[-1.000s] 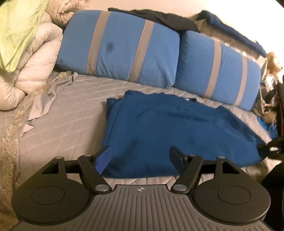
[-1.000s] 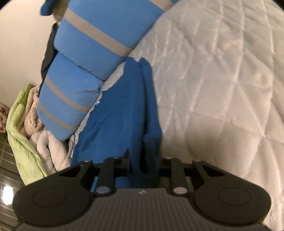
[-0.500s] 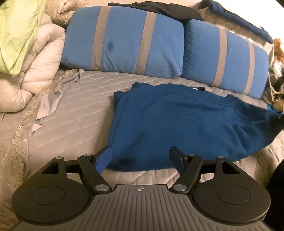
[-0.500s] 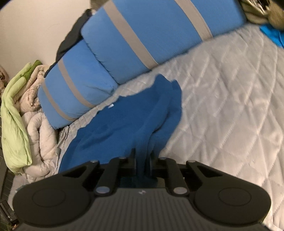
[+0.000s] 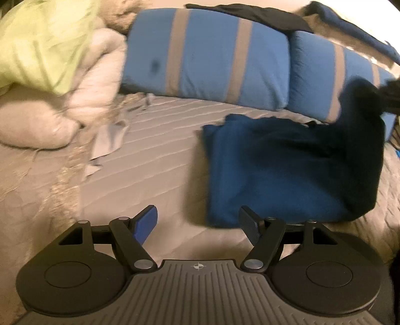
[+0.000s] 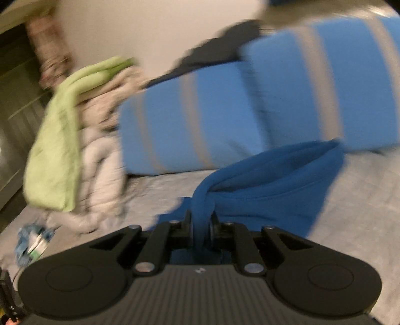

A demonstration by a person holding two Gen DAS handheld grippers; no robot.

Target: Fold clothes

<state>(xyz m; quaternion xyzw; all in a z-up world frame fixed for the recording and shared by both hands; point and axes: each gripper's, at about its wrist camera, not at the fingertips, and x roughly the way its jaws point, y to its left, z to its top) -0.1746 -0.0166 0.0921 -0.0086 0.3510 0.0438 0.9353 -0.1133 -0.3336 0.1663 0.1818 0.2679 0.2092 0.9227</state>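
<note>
Right gripper [image 6: 202,222] is clamped on a bunched end of the blue garment [image 6: 270,185], which runs up between its jaws and back out over the bed [image 6: 362,200]. Left gripper [image 5: 198,220] hangs w/ jaws wide apart, holding nothing, just off the garment's near left corner.

We see the garment [image 5: 270,170] lying on the bed's right half, in front of the pillows [image 5: 207,55]. Its left part looks flat, w/ a doubled edge, so we'd guess at least one lengthwise fold is in. Its right end is lifted off the bed, standing up dark at the edge of the left view. We judge a crosswise fold is underway but not laid down; roughly midway thru. Left to do: bring the raised end over, line up edges, smooth, maybe one more fold.

Around it: a rumpled comforter [image 5: 82,82] w/ a green cloth [image 5: 42,42] on top at the far left, dark clothing [image 5: 252,17] draped over the pillows. Both views are motion-blurred, so seams & details aren't clear.
</note>
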